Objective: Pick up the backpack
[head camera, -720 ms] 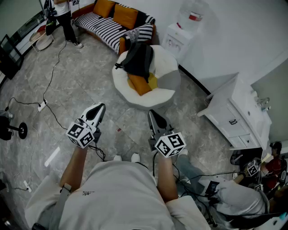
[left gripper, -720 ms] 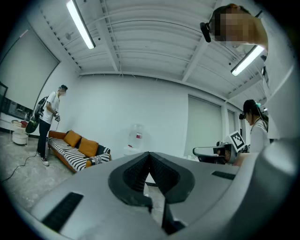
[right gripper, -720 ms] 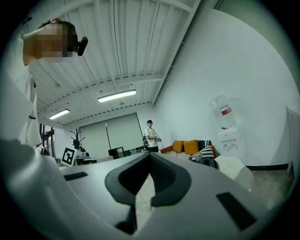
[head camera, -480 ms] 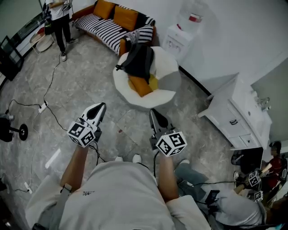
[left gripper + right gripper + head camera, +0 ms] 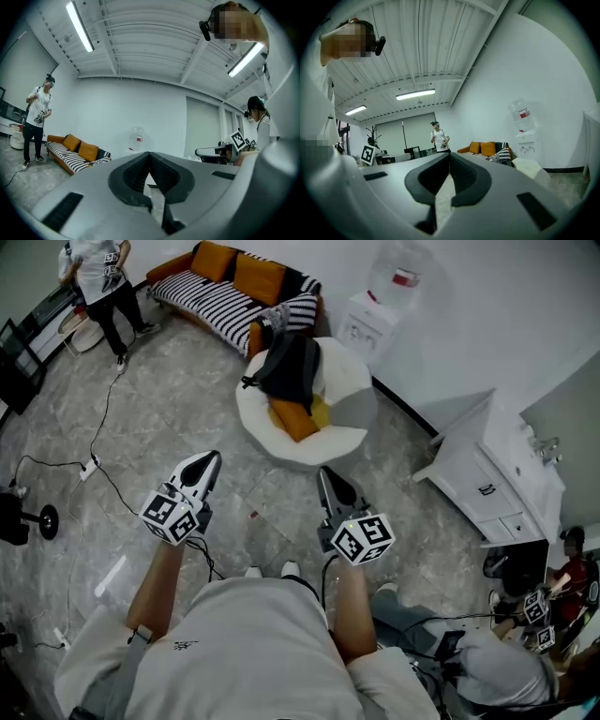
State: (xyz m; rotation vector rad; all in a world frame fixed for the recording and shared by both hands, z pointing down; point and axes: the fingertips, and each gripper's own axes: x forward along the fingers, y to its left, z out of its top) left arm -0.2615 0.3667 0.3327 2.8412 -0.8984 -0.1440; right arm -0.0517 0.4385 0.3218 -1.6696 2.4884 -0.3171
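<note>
The black backpack (image 5: 289, 367) lies on a white round beanbag chair (image 5: 349, 409), on top of an orange cushion (image 5: 292, 418), in the upper middle of the head view. Both grippers are held level over the floor, well short of the chair. My left gripper (image 5: 206, 463) is shut and empty, to the chair's lower left. My right gripper (image 5: 328, 480) is shut and empty too, just below the chair's front edge. In the left gripper view the left gripper (image 5: 149, 154) has its jaws closed together, and the right gripper (image 5: 450, 157) shows the same in the right gripper view.
A striped sofa (image 5: 220, 301) with orange cushions stands behind the chair, a water dispenser (image 5: 373, 320) to its right. A white cabinet (image 5: 487, 479) is at the right. Cables (image 5: 101, 465) run over the floor at the left. One person (image 5: 98, 277) stands far left; another (image 5: 487, 662) sits lower right.
The standing person by the sofa has walked further left. Both grippers stay shut and almost in the same place; the right one sits slightly lower in the picture.
</note>
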